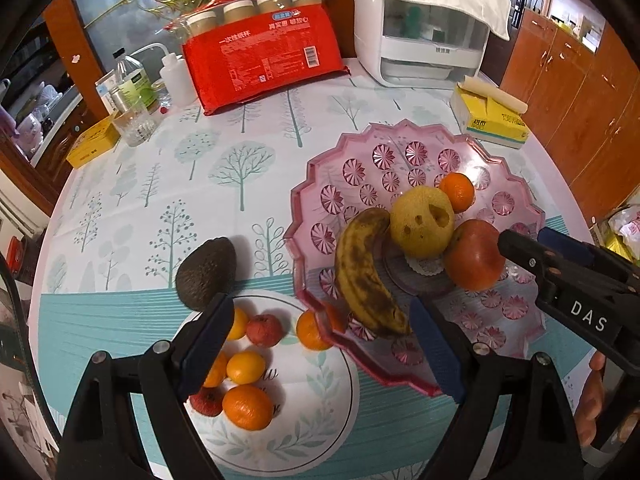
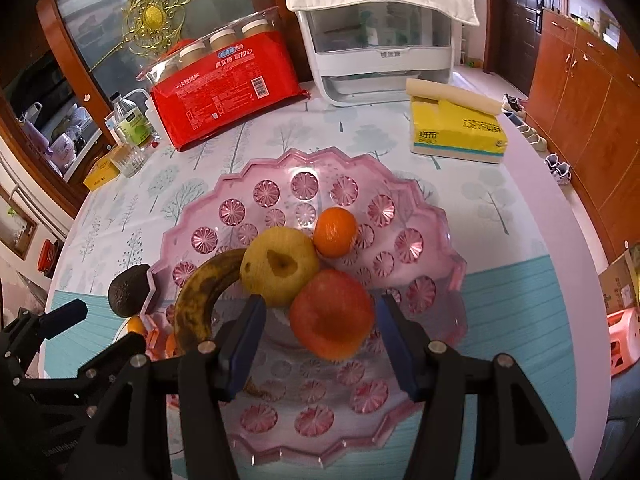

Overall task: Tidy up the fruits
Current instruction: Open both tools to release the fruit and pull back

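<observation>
My right gripper (image 2: pixel 318 340) is spread wide around the red apple (image 2: pixel 332 314), the pads just beside it but not pinching, low over the pink cut-glass fruit tray (image 2: pixel 420 240). My left gripper (image 1: pixel 320 344) is spread too, holding nothing, above the white leaf-print plate (image 1: pixel 320 412) and the tray's near rim.

The sorting looks about half done to me. In the tray lie the apple, a spotted banana (image 2: pixel 200 300), a pitted yellow pear (image 2: pixel 280 268) and one mandarin (image 2: pixel 334 232). Still waiting are the small fruits on the plate — mandarins (image 1: pixel 247 406) and little red ones (image 1: pixel 264 330) — and the avocado (image 1: pixel 206 274) on the table beside it.

Beneath is a round table with a tree-print cloth (image 1: pixel 160 208); at the back stand a red pack of paper cups (image 1: pixel 260 64), a yellow tissue box (image 2: pixel 456 132) and a white countertop appliance (image 2: pixel 380 56), with wooden cabinets (image 2: pixel 580 92) beyond.
</observation>
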A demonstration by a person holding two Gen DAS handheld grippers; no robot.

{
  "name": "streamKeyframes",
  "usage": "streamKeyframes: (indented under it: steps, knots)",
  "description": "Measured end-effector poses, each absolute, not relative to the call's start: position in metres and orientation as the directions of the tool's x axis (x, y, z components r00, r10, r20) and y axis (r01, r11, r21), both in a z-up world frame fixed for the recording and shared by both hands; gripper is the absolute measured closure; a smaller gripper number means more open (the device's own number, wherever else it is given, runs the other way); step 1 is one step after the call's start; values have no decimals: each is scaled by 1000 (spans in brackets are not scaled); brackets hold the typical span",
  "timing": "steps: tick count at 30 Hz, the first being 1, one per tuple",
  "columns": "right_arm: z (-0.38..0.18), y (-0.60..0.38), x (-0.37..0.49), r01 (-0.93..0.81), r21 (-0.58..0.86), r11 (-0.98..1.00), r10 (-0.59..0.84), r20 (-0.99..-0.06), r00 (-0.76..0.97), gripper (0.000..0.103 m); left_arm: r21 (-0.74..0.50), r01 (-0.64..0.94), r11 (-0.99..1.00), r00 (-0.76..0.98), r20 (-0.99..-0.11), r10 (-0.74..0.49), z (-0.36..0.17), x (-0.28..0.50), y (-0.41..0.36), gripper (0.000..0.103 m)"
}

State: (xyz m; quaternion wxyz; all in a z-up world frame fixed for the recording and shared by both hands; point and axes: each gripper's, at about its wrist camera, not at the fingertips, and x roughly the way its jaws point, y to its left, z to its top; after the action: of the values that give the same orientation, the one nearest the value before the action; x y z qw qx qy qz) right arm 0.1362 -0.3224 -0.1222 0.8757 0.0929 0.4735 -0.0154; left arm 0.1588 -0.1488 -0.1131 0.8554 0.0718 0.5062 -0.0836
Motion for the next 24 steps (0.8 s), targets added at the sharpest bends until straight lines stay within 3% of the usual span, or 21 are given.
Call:
streamKeyframes:
  steps: [24]
  knots:
    - [-80,-264,82,100,156,983,65,-794,604,45,20,191,981,560,-823,-92,-63,100,-73,15]
